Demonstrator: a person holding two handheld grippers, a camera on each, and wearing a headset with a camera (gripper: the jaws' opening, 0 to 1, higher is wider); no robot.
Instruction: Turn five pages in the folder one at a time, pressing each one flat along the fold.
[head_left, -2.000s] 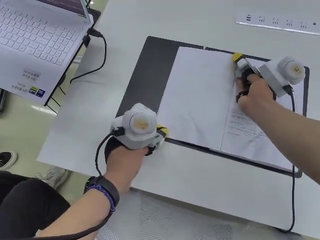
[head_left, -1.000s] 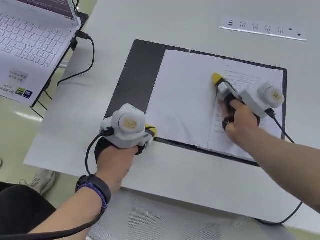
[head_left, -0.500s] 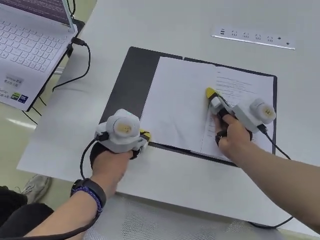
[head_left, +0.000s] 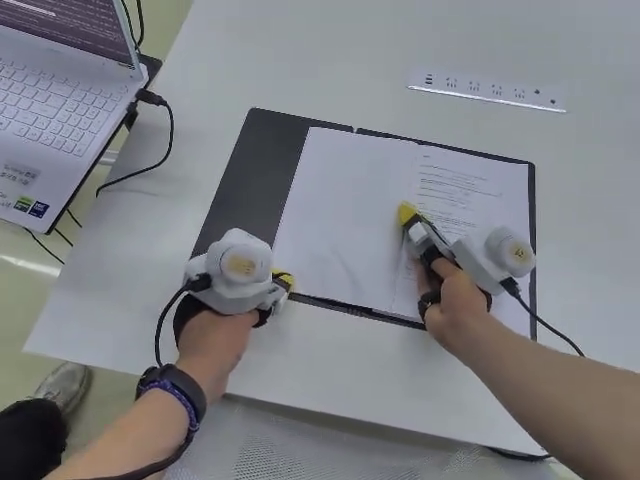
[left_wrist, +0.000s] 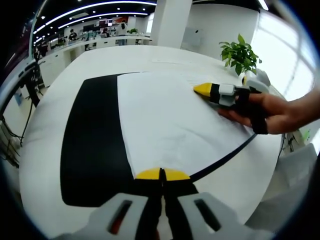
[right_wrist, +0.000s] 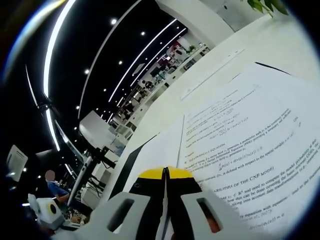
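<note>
1. The left gripper (head_left: 283, 283) has its two yellow tips pressed together. They rest on the near edge of the blank page (head_left: 340, 210).
2. The right gripper (head_left: 407, 213) has its yellow tips squeezed together too. They push down on the fold, where the blank page meets the printed page (head_left: 470, 185).
3. The folder (head_left: 250, 190) lies open and flat in the middle of the white table (head_left: 330, 50). The left gripper is at its 8 o'clock side.
4. A laptop (head_left: 50, 110) sits at 10 o'clock from the folder. A power strip (head_left: 487, 91) lies at 1 o'clock.
</note>
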